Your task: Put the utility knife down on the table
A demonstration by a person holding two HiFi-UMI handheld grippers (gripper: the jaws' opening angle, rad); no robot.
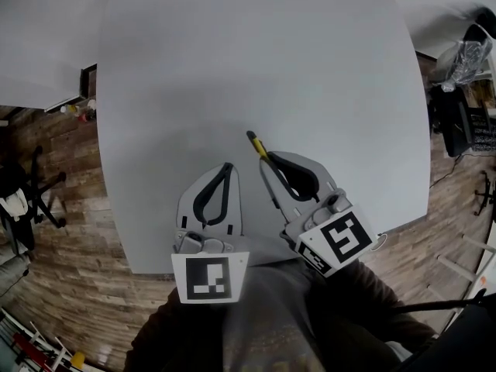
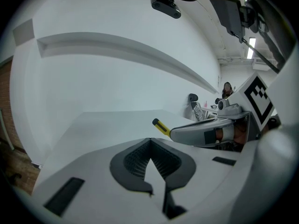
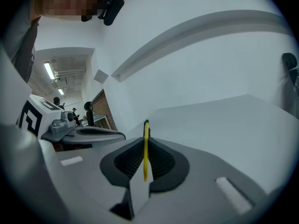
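Head view: pinching utility knife [image 1: 255, 142] over table [image 1: 232, 53] with right gripper [image 1: 265, 160], set-down pending; left gripper [image 1: 227, 166] pressed together, empty.

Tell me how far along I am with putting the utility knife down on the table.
Done: the utility knife is clamped in the right gripper. In hand: it is held over the white table, yellow end poking past the jaws. Left: lower it, open the jaws and leave it lying there. The left gripper is shut and empty.
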